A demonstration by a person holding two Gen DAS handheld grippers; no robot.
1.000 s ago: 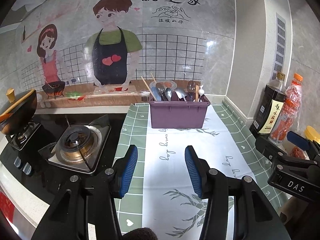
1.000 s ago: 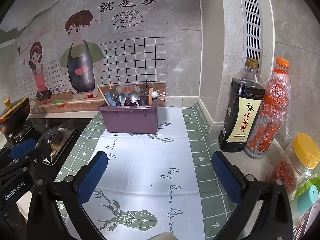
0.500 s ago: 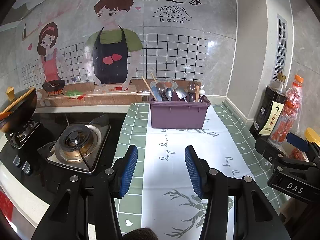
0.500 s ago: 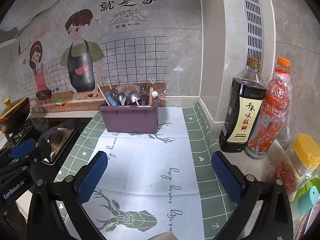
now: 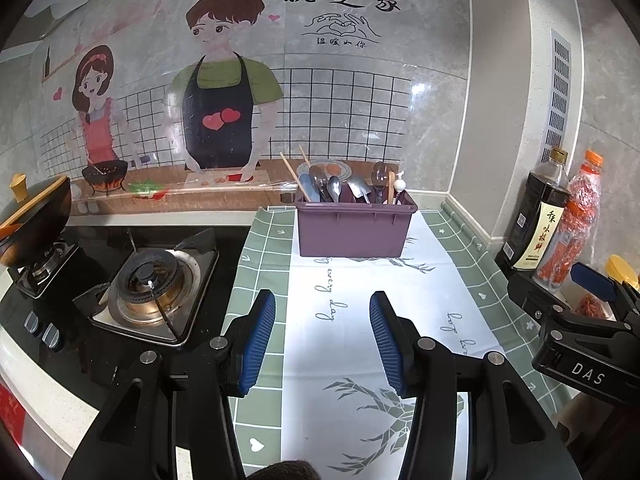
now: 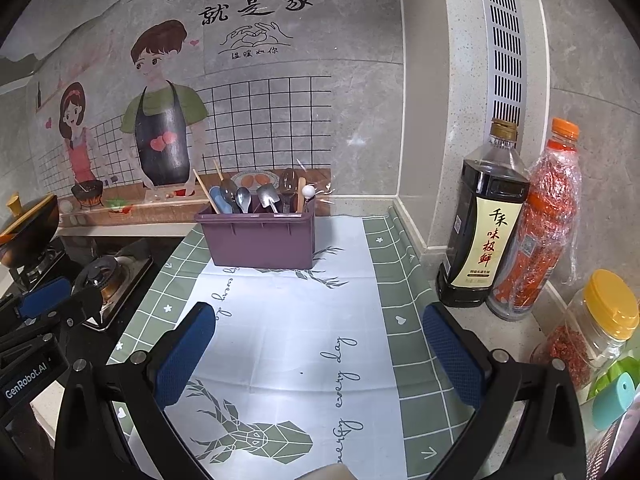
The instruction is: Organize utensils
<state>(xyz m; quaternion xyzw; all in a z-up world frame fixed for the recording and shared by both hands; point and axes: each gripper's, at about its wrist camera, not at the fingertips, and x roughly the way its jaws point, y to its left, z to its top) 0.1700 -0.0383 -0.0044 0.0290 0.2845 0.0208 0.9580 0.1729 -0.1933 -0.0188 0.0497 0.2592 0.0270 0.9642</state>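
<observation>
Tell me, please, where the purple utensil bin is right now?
In both wrist views the purple utensil bin stands on the mat's far end, ahead of both grippers, right of the stove.

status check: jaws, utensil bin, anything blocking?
Left gripper and right gripper jaws open, empty. Purple bin upright on the mat, utensils standing inside, untouched. Path to the bin clear.

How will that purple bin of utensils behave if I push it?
The purple bin looks like light plastic and would probably slide, perhaps bunching the mat. The utensils lean loosely inside, so they will likely rattle and shift.
</observation>
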